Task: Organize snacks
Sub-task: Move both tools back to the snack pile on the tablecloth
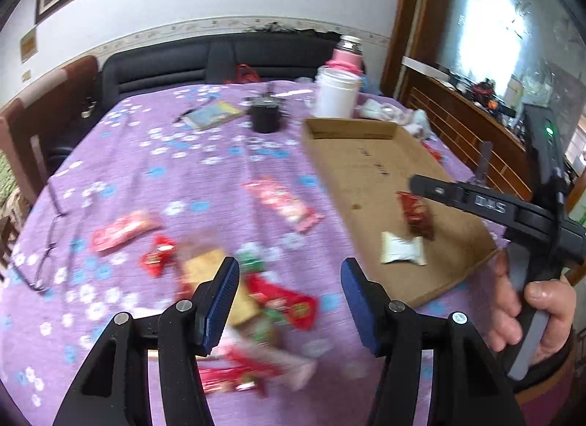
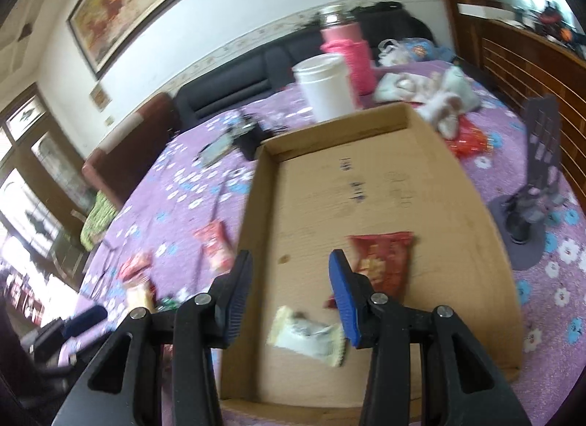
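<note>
A shallow cardboard tray lies on the purple flowered tablecloth. On its floor lie a dark red snack packet and a white packet. The same two packets, red and white, show in the left wrist view. My right gripper hovers open above the tray's near end, holding nothing. It also shows from the side, held by a hand. My left gripper is open and empty over a blurred heap of red and tan snack packets.
Loose on the cloth are a red packet, a small red one and a long pink one. Behind the tray stand a white jar, a pink flask and a black cup. Glasses lie left; a black stand is right.
</note>
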`<state>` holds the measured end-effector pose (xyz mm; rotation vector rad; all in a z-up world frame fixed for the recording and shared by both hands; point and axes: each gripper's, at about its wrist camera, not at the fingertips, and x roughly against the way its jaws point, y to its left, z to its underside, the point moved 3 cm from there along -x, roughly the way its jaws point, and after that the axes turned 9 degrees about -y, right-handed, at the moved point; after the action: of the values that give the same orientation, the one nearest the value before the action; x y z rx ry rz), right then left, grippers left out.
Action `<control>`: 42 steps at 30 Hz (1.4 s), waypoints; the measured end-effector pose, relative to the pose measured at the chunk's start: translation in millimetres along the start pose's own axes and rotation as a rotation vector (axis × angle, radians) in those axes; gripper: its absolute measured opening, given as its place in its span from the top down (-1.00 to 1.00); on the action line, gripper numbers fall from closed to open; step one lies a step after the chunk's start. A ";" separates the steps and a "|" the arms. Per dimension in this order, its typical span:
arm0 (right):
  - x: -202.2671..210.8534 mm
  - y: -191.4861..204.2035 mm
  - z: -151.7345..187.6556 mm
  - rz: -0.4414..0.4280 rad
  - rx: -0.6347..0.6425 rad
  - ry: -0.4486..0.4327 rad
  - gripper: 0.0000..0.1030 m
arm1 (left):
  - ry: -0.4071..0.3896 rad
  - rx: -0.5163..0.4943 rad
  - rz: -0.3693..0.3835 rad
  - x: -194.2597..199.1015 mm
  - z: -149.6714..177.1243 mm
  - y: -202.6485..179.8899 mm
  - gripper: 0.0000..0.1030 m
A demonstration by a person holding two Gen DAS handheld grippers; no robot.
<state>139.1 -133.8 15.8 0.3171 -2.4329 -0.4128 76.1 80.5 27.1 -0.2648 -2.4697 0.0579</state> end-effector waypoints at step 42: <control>24.8 150.9 122.6 -0.509 0.740 0.325 0.01 | 0.195 -0.245 0.148 55.1 111.2 62.6 -0.34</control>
<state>24.0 23.4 -6.1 1.2256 -2.0699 0.3383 -23.3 155.7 -34.3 -0.5326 -2.2583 -0.2005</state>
